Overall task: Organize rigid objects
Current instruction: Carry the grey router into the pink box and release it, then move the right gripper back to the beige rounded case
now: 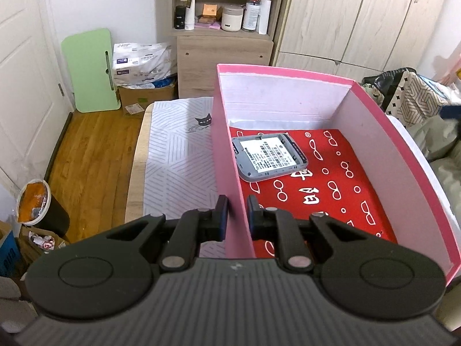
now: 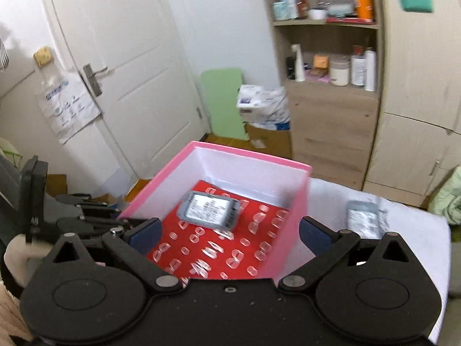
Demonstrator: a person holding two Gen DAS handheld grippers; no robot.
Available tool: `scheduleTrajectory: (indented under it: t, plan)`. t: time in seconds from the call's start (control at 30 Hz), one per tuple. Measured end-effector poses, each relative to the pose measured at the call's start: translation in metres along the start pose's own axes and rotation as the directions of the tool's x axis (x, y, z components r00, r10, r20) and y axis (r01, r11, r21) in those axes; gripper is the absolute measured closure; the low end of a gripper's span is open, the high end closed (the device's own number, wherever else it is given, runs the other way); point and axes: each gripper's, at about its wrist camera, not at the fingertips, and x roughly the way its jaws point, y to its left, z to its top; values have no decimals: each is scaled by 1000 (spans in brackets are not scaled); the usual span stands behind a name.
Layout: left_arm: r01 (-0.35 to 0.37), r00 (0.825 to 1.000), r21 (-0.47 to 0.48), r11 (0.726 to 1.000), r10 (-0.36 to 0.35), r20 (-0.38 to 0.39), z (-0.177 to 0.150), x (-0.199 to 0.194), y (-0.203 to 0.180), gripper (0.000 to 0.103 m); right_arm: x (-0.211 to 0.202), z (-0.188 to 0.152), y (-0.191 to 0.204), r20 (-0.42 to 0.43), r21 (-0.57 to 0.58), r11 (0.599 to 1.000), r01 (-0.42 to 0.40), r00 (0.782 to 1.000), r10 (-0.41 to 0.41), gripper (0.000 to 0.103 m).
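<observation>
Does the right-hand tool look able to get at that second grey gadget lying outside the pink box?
Probably yes. The right tool is open and empty, and the grey device lies uncovered on the white cloth beside the pink box, with nothing over it.

left claw (image 1: 236, 214): black linkage, blue pads, silver pivot pins | right claw (image 2: 229, 230): same, ribbed housing
</observation>
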Motion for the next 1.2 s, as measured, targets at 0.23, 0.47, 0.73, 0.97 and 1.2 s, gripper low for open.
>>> scheduleTrajectory:
  t: [0.23, 0.47, 0.73, 0.97, 1.2]
  plan:
    - [-17, 1000, 10, 1000, 17, -10, 1, -1, -3, 91, -26, -55, -32, 34, 47, 995, 83, 996, -85, 1]
    - [-18, 1000, 19, 1000, 18, -20, 1, 0, -4, 91, -24, -118, -48, 83, 120, 983, 139, 985, -149, 3]
    - [-27, 999, 33, 999, 28, -20, 1, -1, -5, 91, 8, -146, -44, 67, 84, 968, 234, 968, -240, 6]
    - [-30, 999, 42, 999, 32, -32, 2, -1, -6, 91, 34, -147, -44, 35, 84, 956, 280, 958, -284, 10]
    - [-33, 999, 53, 998, 34, -27, 1, -2, -7, 92, 55, -146, -42, -7, 53, 955, 291, 957, -291, 16]
